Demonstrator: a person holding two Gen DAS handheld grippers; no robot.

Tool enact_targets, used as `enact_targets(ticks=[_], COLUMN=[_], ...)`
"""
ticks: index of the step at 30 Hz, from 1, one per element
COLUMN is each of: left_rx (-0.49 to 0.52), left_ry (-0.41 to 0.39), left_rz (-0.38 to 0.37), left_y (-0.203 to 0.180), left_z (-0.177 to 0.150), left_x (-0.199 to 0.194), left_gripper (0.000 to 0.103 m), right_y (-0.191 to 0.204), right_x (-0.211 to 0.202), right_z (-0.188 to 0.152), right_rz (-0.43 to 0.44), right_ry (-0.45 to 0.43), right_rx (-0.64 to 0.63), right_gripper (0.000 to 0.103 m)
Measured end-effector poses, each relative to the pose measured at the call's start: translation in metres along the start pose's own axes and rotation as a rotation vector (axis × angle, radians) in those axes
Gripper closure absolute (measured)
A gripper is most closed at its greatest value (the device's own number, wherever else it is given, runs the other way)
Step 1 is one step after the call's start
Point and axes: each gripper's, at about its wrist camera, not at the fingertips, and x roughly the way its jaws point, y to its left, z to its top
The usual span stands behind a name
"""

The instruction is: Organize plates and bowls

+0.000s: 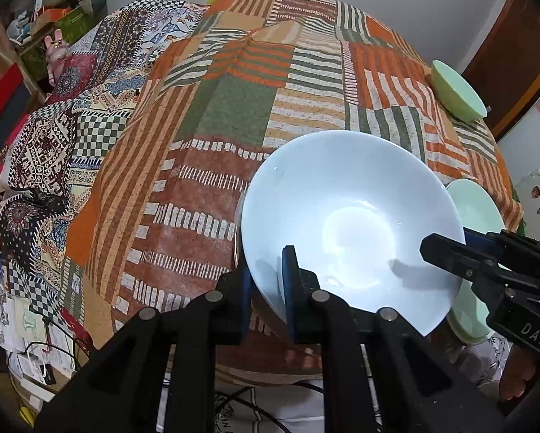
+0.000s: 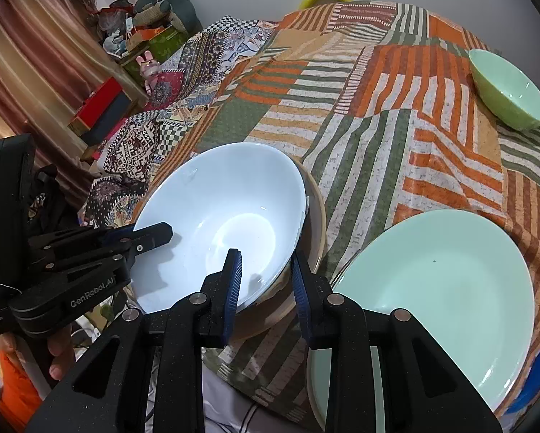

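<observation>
A large white bowl [image 1: 349, 223] [image 2: 219, 216] sits tilted over a beige plate [image 2: 315, 223] on the patchwork tablecloth. My left gripper [image 1: 268, 288] straddles the bowl's near rim, one finger inside and one outside, closed on it. In the right wrist view it comes in from the left [image 2: 150, 236]. My right gripper [image 2: 266, 281] has one finger inside the bowl's rim and one outside with a gap, so it is open. A mint green plate [image 2: 446, 285] [image 1: 475, 209] lies to the right. A small mint green bowl [image 2: 509, 90] [image 1: 457, 90] stands at the far right.
The table [image 1: 233, 108] is covered with an orange, green and white striped cloth; a checkered cloth [image 1: 53, 137] hangs at its left. Shelves with boxes and toys [image 2: 140, 47] stand at the back left. Cables and papers [image 1: 35, 342] lie on the floor.
</observation>
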Motion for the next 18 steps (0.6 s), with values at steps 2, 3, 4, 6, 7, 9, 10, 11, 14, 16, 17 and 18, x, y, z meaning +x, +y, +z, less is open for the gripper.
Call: enact_targets(ticks=[2,3,4,6,7,9,10,11,14,16,17,18], left_rx=[0.001,0.0,-0.001,-0.004,-0.006,-0.01,-0.01,-0.012,-0.018,-0.019,-0.017,-0.015], left_ry=[-0.001,-0.001,0.0,0.002,0.003,0.005,0.007,0.009,0.017,0.021,0.023,0.024], left_rz=[0.001,0.002,0.0,-0.002,-0.003,-0.006,-0.008,-0.009,-0.011,-0.006,-0.002,0.003], left_y=[0.0001,0.0002,0.0003,0.0007,0.0012,0.0018,0.0022,0.0022,0.0027,0.0028,0.0026,0.0021], left_z=[0.0012,0.0016,0.0017,0.0023,0.0028,0.003,0.003,0.0031,0.0037,0.0035,0.0035,0.0034], left_x=[0.0003,0.0008,0.0008,0.0013,0.0014,0.0011,0.001,0.0011,0.0003,-0.0015,-0.0023,-0.0029], left_gripper=[0.089,0.089,0.089,0.089,0.089,0.089,0.089,0.089,0.089,0.089,0.088,0.087], right_y=[-0.0001,-0.0002,-0.0001,-0.0008,-0.0011,-0.0015,-0.0013,-0.0018,-0.0009,0.0009,0.0017,0.0023], right_x=[0.0003,0.0012,0.0021,0.0021,0.0023,0.0028,0.0033,0.0036,0.0037,0.0047,0.0049,0.0052], right_z=[0.0003,0.001,0.0014,0.0017,0.0017,0.0014,0.0014,0.0014,0.0005,0.0004,0.0001,-0.0003], right_rz=[0.0,-0.001,0.0,0.002,0.006,0.014,0.015,0.016,0.011,0.001,-0.003,-0.004], right_ry=[-0.001,0.0,0.001,0.002,0.003,0.005,0.007,0.008,0.006,0.005,0.004,0.005], right_rx=[-0.002,-0.002,-0.002,0.0,0.0,0.001,0.0,-0.002,-0.011,-0.025,-0.03,-0.033], right_gripper=[0.077,0.077,0.077,0.077,0.077,0.075,0.075,0.075,0.075,0.075,0.075,0.075])
